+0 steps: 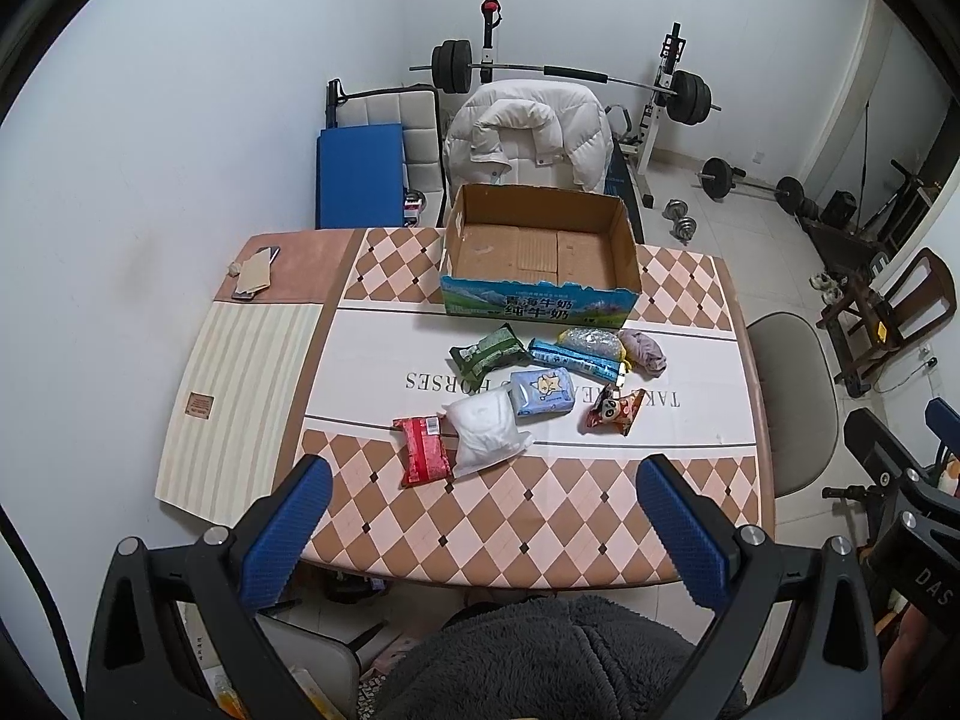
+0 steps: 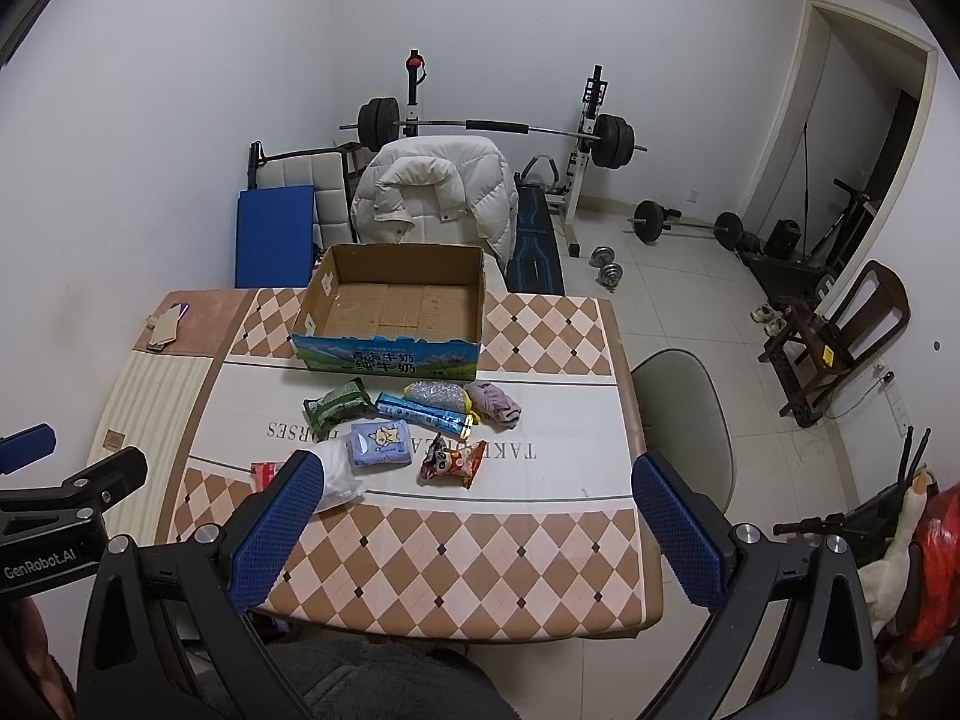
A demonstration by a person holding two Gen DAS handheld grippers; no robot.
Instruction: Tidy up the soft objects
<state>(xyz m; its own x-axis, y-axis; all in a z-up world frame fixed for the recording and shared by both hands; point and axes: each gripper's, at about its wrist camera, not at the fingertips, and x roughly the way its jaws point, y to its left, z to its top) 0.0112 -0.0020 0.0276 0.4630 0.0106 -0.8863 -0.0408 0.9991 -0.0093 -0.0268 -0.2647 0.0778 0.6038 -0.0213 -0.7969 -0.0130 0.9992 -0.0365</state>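
An open cardboard box (image 1: 540,252) (image 2: 390,312) stands empty at the far side of the table. In front of it lie several soft items: a green pack (image 1: 485,351) (image 2: 336,408), a blue tissue pack (image 1: 542,393) (image 2: 379,447), a white bag (image 1: 487,429) (image 2: 339,477), a red pack (image 1: 423,450) (image 2: 264,473), a snack bag (image 1: 613,411) (image 2: 451,461), a long blue pack (image 1: 573,358) (image 2: 423,414), a bubble-wrap bundle (image 1: 591,341) (image 2: 435,393) and a purple cloth (image 1: 645,350) (image 2: 495,405). My left gripper (image 1: 483,486) is open and empty above the near table edge. My right gripper (image 2: 477,480) is open and empty there too.
The patterned table (image 1: 540,516) (image 2: 480,552) carries a phone and small things at its far left corner (image 1: 255,276). A white jacket on a chair (image 1: 528,138) stands behind the box. A grey chair (image 1: 792,396) stands to the right. Weights (image 1: 570,78) line the back wall.
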